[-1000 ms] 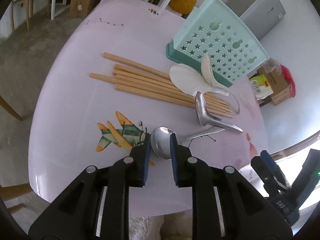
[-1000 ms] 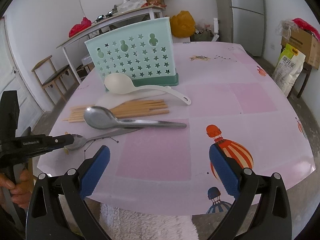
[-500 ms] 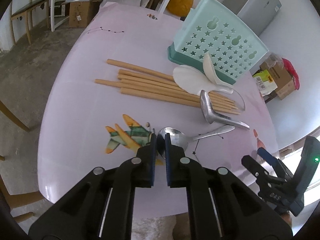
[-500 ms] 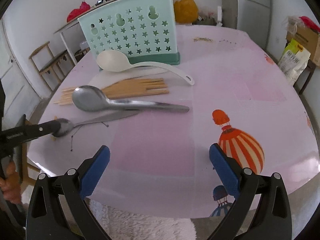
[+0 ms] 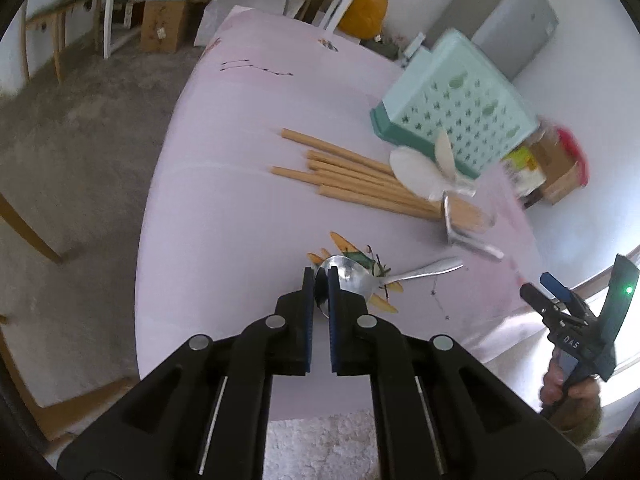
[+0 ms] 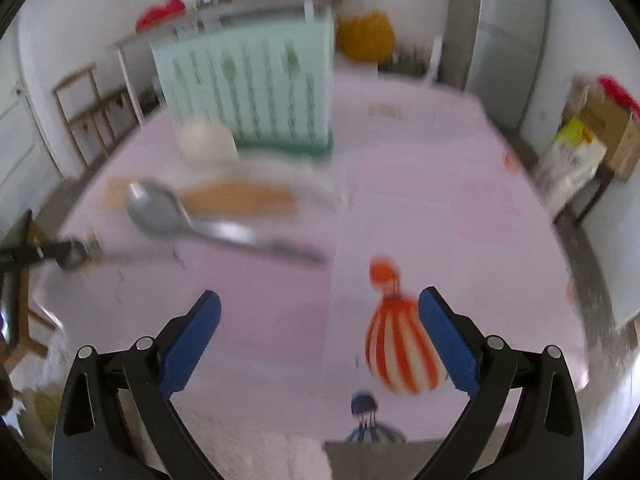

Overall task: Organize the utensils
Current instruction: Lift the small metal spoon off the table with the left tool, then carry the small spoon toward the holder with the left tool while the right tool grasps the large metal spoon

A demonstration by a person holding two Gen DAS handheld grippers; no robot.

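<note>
My left gripper is closing the last bit on the bowl of a small metal spoon, and its pads press the bowl's edge. The handle points right over the pink table. In the blurred right wrist view that gripper and the small metal spoon show at the far left. My right gripper stands open over bare tablecloth with nothing between its fingers. A large metal spoon, a white spoon and wooden chopsticks lie in front of the teal utensil caddy.
The table's near edge runs just under both grippers. A hand holds the right gripper at the right edge of the left wrist view. Chairs, boxes and a grey cabinet stand around the table. A balloon print marks the cloth.
The left jaws have closed from around the small spoon's bowl onto it, and the gripper has drawn sideways and back with it. The right gripper stays open; its view has rolled and blurred.
</note>
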